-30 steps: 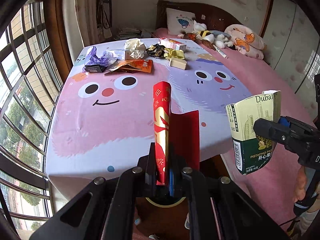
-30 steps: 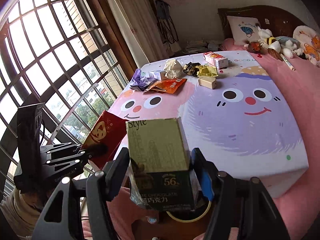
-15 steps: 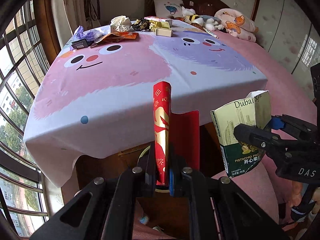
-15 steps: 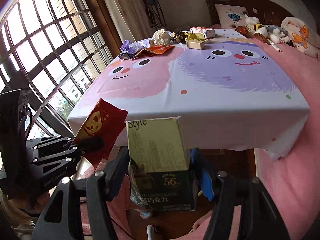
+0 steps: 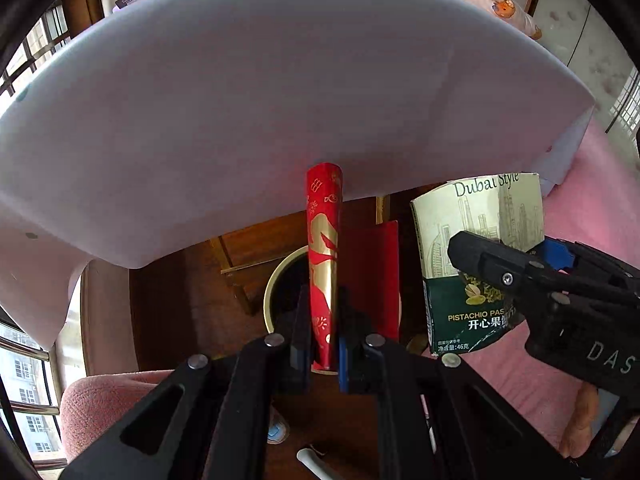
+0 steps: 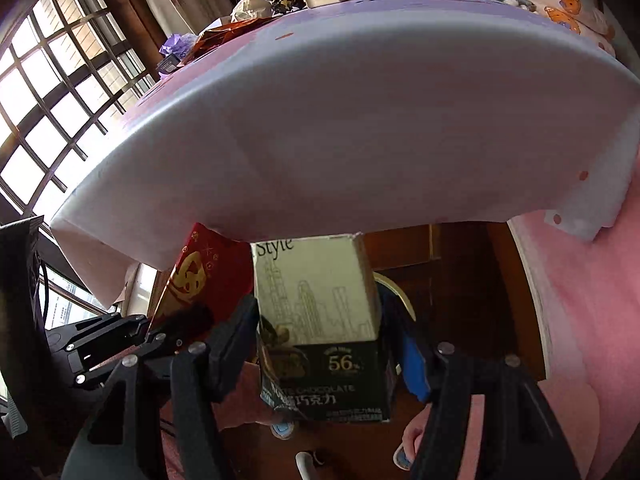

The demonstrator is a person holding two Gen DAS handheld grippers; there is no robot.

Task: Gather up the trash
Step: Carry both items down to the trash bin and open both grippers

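My left gripper (image 5: 323,320) is shut on a red and gold paper envelope (image 5: 323,240), held upright below the table's front edge. The envelope also shows in the right wrist view (image 6: 208,276). My right gripper (image 6: 320,344) is shut on a green and cream chocolate box (image 6: 320,320), which also shows in the left wrist view (image 5: 476,256). Both are low, in front of a round bin (image 5: 280,284) with a pale yellow rim under the table; its rim also shows behind the box (image 6: 394,292).
The white tablecloth overhang (image 5: 280,100) fills the upper view. Several wrappers and boxes (image 6: 248,4) lie on the far tabletop. A pink bedspread (image 5: 592,184) is on the right, windows (image 6: 48,92) on the left, a wooden table frame (image 5: 248,248) behind the bin.
Both grippers have dropped from above the tabletop to below its front edge, still holding the envelope and the box. The bin under the table has come into fuller view.
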